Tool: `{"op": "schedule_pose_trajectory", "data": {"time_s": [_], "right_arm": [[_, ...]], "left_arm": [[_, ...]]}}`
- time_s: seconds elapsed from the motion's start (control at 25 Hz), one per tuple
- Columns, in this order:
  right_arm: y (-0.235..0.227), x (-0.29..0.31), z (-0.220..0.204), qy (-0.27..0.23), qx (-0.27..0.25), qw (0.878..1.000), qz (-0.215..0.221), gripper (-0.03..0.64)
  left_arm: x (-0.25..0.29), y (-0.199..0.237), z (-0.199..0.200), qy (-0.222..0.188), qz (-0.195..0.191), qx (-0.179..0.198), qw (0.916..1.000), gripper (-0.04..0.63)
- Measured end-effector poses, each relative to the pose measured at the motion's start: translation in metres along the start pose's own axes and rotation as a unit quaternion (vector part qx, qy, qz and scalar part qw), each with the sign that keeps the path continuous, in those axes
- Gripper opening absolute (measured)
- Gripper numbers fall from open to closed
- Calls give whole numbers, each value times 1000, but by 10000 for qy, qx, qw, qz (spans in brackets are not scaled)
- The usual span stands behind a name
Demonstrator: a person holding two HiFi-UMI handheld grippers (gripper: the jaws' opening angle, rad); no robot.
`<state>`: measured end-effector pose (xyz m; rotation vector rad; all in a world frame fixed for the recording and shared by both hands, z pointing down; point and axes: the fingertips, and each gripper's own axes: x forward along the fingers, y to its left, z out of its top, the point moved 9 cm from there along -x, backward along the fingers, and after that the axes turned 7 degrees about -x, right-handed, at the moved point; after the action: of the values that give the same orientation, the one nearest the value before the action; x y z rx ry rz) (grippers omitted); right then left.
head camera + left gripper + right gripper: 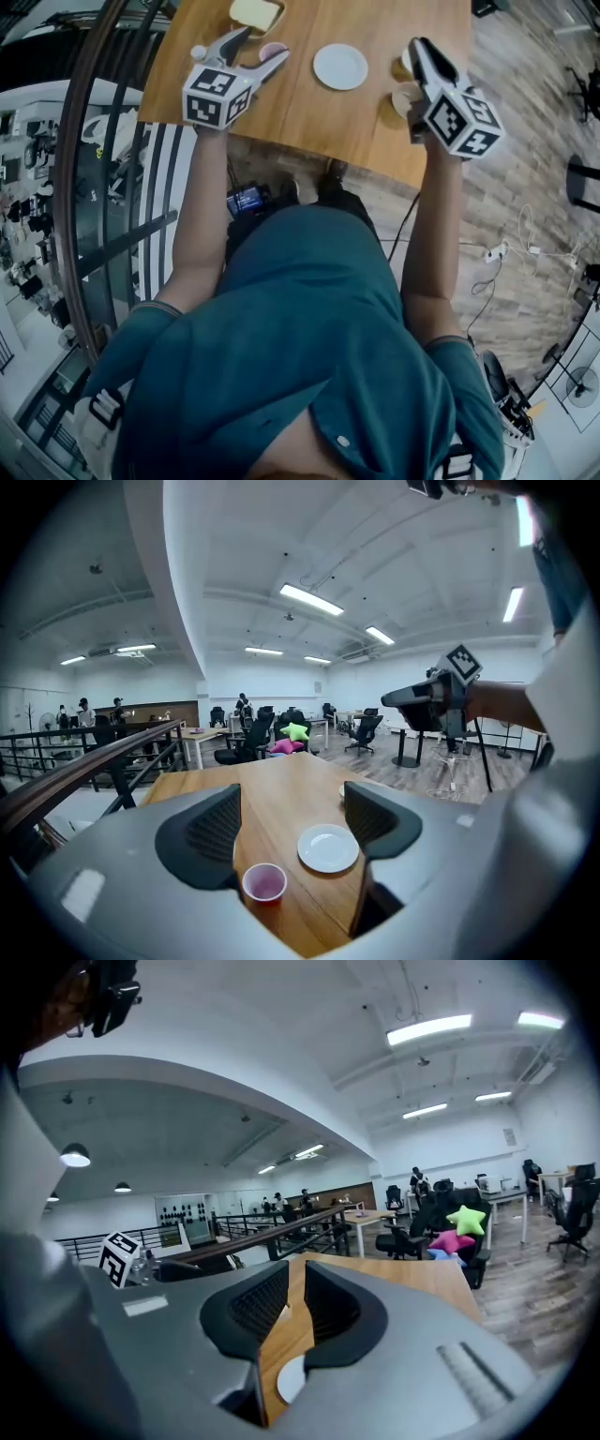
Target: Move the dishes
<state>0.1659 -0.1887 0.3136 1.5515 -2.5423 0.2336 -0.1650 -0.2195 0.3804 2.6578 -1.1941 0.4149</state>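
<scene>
On the wooden table (309,112) lie a white plate (340,67) and a small pink cup (273,47). My left gripper (261,47) hovers above the cup, open with nothing between its fingers. In the left gripper view the cup (264,883) and plate (328,847) lie below and beyond the open left gripper (291,794). My right gripper (419,44) is raised over the table's right side, its jaws drawn almost together and empty. The right gripper view shows only a thin slit of table between the jaws of the right gripper (296,1269), with the plate's edge (289,1379) below.
A cream dish (255,13) lies at the table's far edge. Two small beige bowls (403,97) sit under the right gripper. A dark railing (103,187) runs along the left. Cables (506,248) lie on the wooden floor at right. Office chairs (248,741) stand beyond the table.
</scene>
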Motion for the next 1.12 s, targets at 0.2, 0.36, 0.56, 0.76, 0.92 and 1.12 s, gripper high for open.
{"op": "schedule_pose_trajectory", "data": {"time_s": [0.2,0.36,0.56,0.76,0.92,1.12], "right_arm": [[46,-3,26,-416,-394,9971,498,61],[77,1,36,-391,-663,9941,769,60],[106,3,43,-324,-811,9923,879,60],[113,5,42,-259,-869,9922,852,58],[116,6,43,-225,-894,9922,833,57],[120,12,42,-158,-917,9923,817,55]], "left_arm": [[-10,-5,12,-241,-138,68,9996,337],[-18,-9,21,-409,-243,151,9988,337],[-33,-11,31,-557,-331,241,9976,337],[-37,-6,29,-585,-351,234,9974,337],[-40,-4,30,-627,-361,226,9971,337],[-42,3,29,-646,-359,229,9970,337]]}}
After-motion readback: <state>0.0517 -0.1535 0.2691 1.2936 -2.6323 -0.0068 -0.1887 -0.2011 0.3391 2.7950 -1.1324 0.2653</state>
